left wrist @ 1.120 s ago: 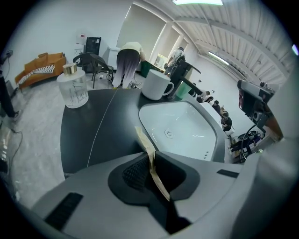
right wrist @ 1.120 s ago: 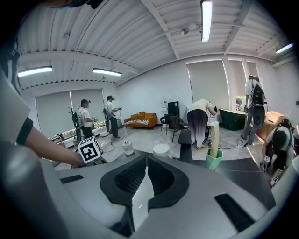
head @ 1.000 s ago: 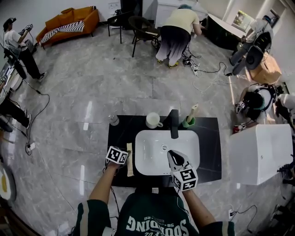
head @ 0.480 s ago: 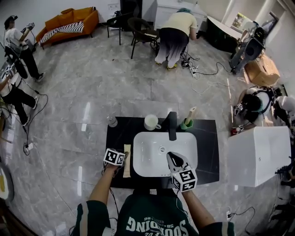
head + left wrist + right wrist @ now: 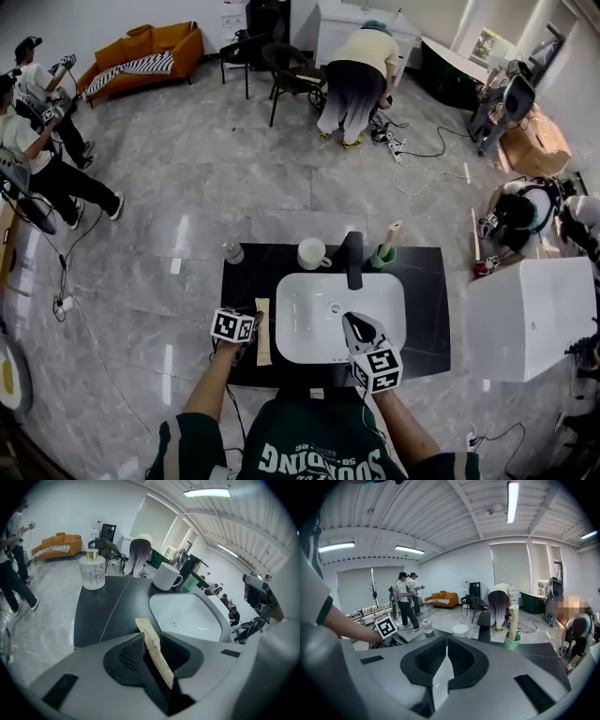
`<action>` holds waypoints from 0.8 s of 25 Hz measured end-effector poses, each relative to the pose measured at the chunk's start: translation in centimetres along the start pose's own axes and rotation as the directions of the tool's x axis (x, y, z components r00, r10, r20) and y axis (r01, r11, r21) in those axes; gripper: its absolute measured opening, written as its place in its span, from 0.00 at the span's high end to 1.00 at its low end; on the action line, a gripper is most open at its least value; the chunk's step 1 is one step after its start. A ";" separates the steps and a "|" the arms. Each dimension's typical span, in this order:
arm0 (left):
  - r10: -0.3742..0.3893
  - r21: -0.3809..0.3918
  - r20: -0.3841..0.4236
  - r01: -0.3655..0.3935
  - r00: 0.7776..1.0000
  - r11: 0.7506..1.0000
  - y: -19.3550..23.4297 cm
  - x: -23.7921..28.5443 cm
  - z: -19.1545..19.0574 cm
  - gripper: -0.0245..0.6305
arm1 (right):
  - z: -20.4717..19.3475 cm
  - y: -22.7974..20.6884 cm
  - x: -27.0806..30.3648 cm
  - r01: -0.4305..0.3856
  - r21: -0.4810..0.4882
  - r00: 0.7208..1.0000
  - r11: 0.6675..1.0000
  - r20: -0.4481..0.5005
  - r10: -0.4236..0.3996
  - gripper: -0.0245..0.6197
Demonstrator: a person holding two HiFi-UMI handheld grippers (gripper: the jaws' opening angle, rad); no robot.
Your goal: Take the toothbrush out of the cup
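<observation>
On the black counter (image 5: pixel 427 300) a green cup (image 5: pixel 382 254) (image 5: pixel 513 641) stands right of the faucet (image 5: pixel 353 255), with a paper-wrapped toothbrush (image 5: pixel 390 232) (image 5: pixel 513 620) upright in it. A second beige wrapped toothbrush (image 5: pixel 263 337) (image 5: pixel 157 656) lies flat on the counter, left of the white sink (image 5: pixel 309 323). My left gripper (image 5: pixel 253 321) (image 5: pixel 152 641) stands over it. Its jaws have just been opening and the packet lies loose between them. My right gripper (image 5: pixel 352 322) (image 5: pixel 446 644) hovers shut and empty over the sink's front.
A white mug (image 5: pixel 311 251) (image 5: pixel 166 576) stands behind the sink, and a clear bottle (image 5: pixel 232 251) (image 5: pixel 92 571) at the counter's back left corner. A white cabinet (image 5: pixel 530 314) stands to the right. Several people stand or bend on the floor behind.
Both grippers have stayed about where they were. The wrapped toothbrush still lies by the sink's left edge. People at the far left have walked closer.
</observation>
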State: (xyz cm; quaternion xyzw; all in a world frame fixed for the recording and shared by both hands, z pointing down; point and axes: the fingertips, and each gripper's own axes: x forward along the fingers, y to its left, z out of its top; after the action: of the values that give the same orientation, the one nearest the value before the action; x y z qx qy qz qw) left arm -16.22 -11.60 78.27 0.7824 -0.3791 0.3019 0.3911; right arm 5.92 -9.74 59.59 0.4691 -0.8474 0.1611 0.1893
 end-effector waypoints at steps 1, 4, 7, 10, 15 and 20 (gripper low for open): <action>0.001 0.006 0.011 -0.001 1.000 1.000 -0.1 -0.2 0.3 0.81 | 0.1 0.0 0.0 0.002 0.002 1.000 1.000 0.002 -0.002 0.90; -0.004 0.021 0.052 0.003 0.999 1.000 -0.5 -0.9 1.5 0.81 | 0.3 -0.2 0.0 0.000 0.010 1.000 1.000 0.012 0.000 0.90; -0.014 0.033 0.092 0.011 0.996 0.999 -1.3 -1.6 2.8 0.81 | 0.3 -0.1 -0.1 0.005 0.014 1.000 1.000 0.018 -0.005 0.90; -0.035 0.056 0.121 0.028 0.992 0.998 -2.4 -2.4 4.2 0.88 | 0.6 -0.6 -0.4 0.048 0.013 0.998 0.999 0.034 -0.049 0.90; -0.082 0.104 0.167 0.066 0.983 0.992 -5.2 -3.1 6.6 0.95 | 1.2 -1.6 -1.1 0.084 0.027 0.995 0.996 0.056 -0.086 0.90; -0.113 0.141 0.211 0.085 0.971 0.986 -8.6 -3.4 8.2 0.95 | 1.7 -2.8 -1.9 0.113 0.044 0.991 0.993 0.074 -0.116 0.90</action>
State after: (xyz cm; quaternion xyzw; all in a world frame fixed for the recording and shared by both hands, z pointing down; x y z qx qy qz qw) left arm -9.45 -13.79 68.21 0.8527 -0.3596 0.2185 0.3097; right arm 8.99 -10.52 57.42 0.5263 -0.8225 0.1488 0.1561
